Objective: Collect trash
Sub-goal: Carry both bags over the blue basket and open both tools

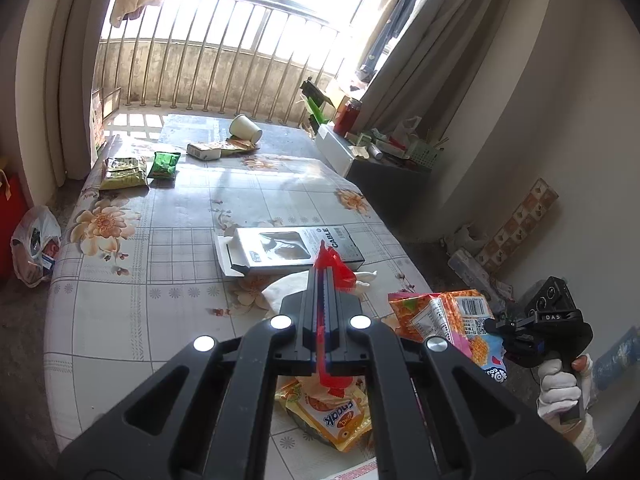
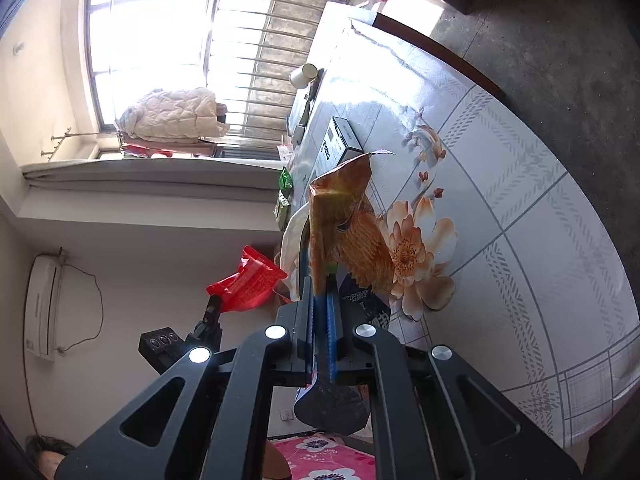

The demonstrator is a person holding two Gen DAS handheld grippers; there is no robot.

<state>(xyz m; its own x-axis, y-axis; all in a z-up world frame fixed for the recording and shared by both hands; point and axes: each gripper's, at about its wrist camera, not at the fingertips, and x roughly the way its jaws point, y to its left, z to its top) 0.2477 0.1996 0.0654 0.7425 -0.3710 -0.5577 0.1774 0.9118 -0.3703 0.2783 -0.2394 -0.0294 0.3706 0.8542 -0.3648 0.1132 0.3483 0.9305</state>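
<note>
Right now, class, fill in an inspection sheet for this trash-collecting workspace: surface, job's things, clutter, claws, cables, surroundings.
Surface: floral tablecloth covers the table.
Job's things: red wrapper in the left claw; orange snack bag in the right claw; snack packet, cable box, green packets, tipped paper cup on the table.
Clutter: white tissue.
Claws: both shut on trash.
Cables: nothing seen on the table.
Surroundings: railing, curtains, plastic bag on the floor.

Wrist cams, both facing table [image 1: 120,280].
</note>
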